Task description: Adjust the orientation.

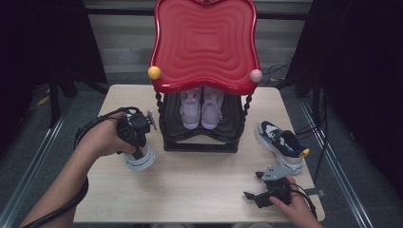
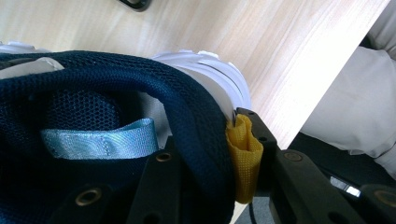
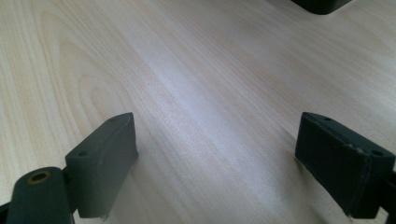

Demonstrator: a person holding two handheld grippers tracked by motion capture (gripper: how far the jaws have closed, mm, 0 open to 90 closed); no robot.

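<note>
Left tool (image 2: 219,158) clamps the navy sneaker's (image 2: 116,107) heel collar — right tool (image 3: 219,163) wide open, holding nothing.

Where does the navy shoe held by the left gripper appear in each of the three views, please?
High view: the navy shoe hangs heel-up under the left gripper, at the left of the table.
Left gripper view: its mesh heel collar fills the left and centre, clamped between the jaws at the yellow pull tab.
Right gripper view: not in it.
Shared landmark: the pale wooden table top.
</note>
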